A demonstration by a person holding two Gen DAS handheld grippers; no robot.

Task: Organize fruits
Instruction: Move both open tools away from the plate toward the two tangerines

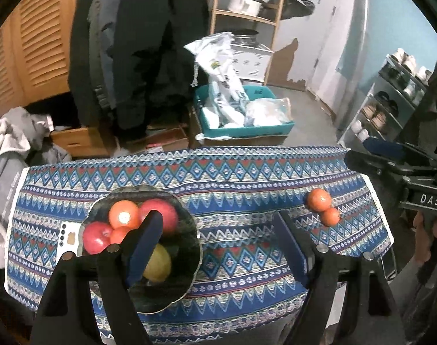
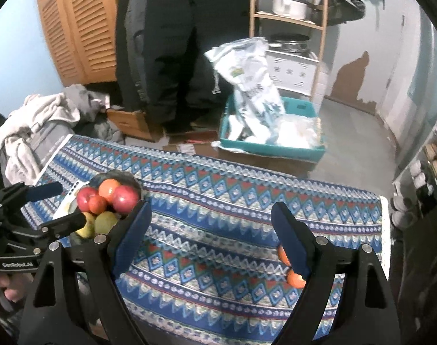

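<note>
A dark scalloped bowl (image 1: 163, 296) stands at the left of the patterned tablecloth (image 1: 247, 178). It holds two red apples (image 1: 96, 237), an orange (image 1: 123, 214) and yellow-green fruit (image 1: 158, 263). Two loose oranges (image 1: 319, 199) lie touching on the cloth at the right. My left gripper (image 1: 218, 233) hangs open and empty, its left finger above the bowl. My right gripper (image 2: 211, 221) is also open and empty over the cloth. Its right finger partly hides the loose oranges (image 2: 294, 279). The bowl (image 2: 130, 179) and the left gripper (image 2: 73, 202) show at the left of the right wrist view.
A white phone (image 1: 68, 237) lies against the bowl's left side. Beyond the table's far edge are a teal crate (image 1: 247, 132) with plastic bags, hanging dark coats (image 1: 137, 57), a wooden shelf (image 1: 247, 14) and piled grey clothes (image 1: 8, 149). The right gripper's black body (image 1: 419, 198) is at the right edge.
</note>
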